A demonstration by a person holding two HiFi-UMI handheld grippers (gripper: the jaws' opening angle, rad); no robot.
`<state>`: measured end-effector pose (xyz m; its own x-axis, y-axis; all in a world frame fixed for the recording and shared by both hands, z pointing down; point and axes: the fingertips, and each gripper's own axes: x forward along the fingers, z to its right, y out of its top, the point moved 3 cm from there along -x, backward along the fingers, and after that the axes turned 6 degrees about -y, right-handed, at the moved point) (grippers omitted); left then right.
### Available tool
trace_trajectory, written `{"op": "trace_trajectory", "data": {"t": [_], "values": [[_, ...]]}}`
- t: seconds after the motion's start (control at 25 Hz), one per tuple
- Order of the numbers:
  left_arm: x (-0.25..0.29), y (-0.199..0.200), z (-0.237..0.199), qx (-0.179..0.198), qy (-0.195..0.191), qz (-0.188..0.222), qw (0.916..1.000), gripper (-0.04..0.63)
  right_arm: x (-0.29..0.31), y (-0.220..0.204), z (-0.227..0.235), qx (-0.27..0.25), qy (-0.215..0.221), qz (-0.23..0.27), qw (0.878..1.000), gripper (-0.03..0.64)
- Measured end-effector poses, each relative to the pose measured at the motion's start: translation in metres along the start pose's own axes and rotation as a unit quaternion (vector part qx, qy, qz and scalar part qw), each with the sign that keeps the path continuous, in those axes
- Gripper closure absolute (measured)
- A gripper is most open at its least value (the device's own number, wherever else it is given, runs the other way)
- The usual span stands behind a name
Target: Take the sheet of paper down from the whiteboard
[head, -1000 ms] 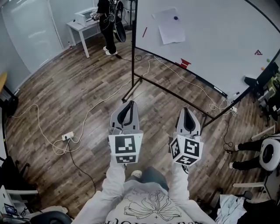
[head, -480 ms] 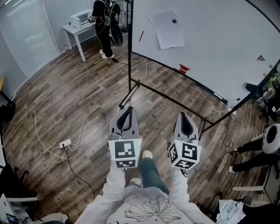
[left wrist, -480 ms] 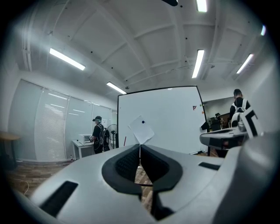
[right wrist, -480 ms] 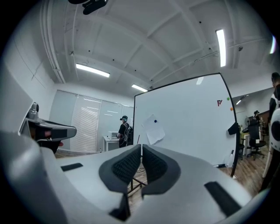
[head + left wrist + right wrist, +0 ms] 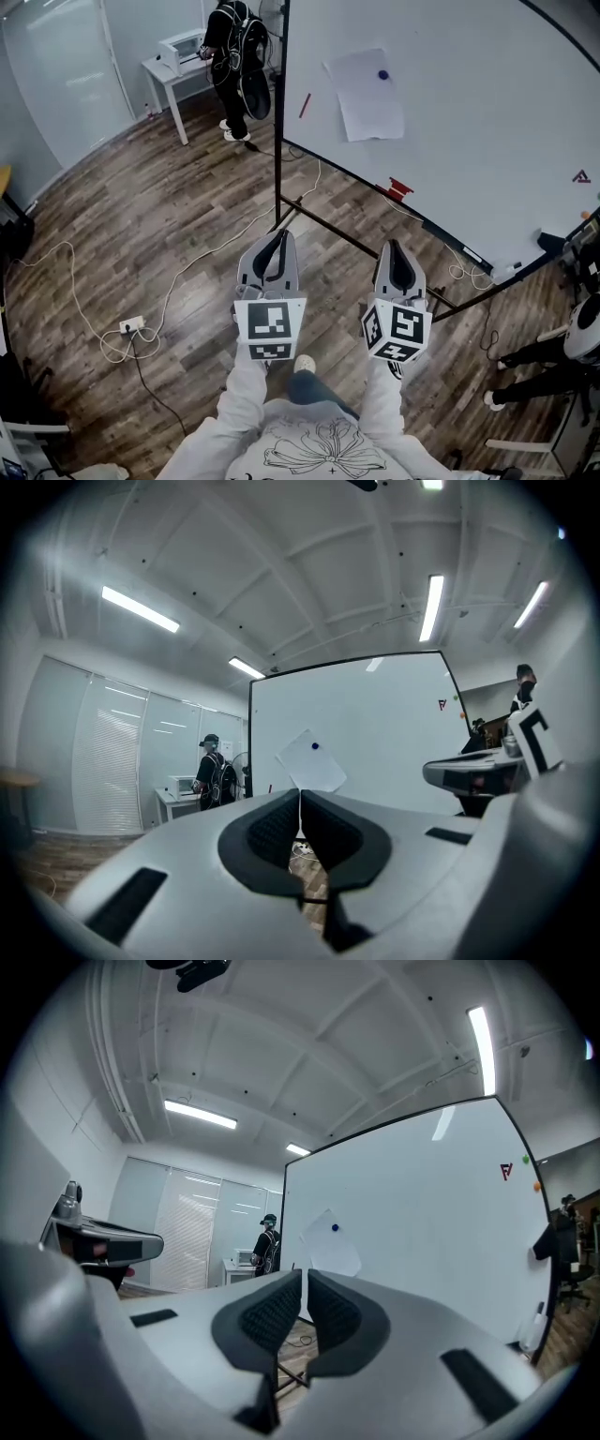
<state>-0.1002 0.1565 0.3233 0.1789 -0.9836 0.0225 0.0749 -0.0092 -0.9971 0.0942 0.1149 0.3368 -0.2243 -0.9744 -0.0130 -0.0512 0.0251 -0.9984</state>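
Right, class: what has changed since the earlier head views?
The person stepped closer to the whiteboard, so the sheet of paper looks nearer. Nothing grasped or released. Left tool and right tool stay shut, empty; the sheet stays up under its blue magnet.

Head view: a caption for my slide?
Left tongs and right tongs, shut and empty, face a whiteboard where a blue magnet pins a sheet of paper.
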Motion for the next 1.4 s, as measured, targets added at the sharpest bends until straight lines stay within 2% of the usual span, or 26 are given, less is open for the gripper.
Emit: {"op": "trace_trajectory", "data": {"t": [0.24, 0.48, 0.8, 1.08, 1.4], "values": [[0.072, 0.011, -0.009, 0.001, 0.013, 0.019, 0.9997, 0.589, 0.073, 0.012, 0.027, -0.007, 0.004, 0.023, 1.0, 0.612], [0.128, 0.011, -0.008, 0.001, 0.009, 0.015, 0.9998, 0.589, 0.127, 0.003, 0.049, -0.006, 0.008, 0.01, 1.0, 0.583], [0.199, 0.003, -0.017, 0.001, -0.017, 0.006, 0.9998, 0.588, 0.19, -0.012, 0.058, -0.009, 0.005, -0.01, 1.0, 0.534], [0.29, 0.002, -0.037, 0.0, -0.05, 0.014, 0.9986, 0.588, 0.266, -0.015, 0.08, -0.012, -0.031, -0.01, 0.999, 0.518], [0.385, 0.019, -0.062, 0.013, -0.103, 0.029, 0.9942, 0.588, 0.346, -0.005, 0.096, -0.018, -0.068, -0.01, 0.997, 0.467]]}}
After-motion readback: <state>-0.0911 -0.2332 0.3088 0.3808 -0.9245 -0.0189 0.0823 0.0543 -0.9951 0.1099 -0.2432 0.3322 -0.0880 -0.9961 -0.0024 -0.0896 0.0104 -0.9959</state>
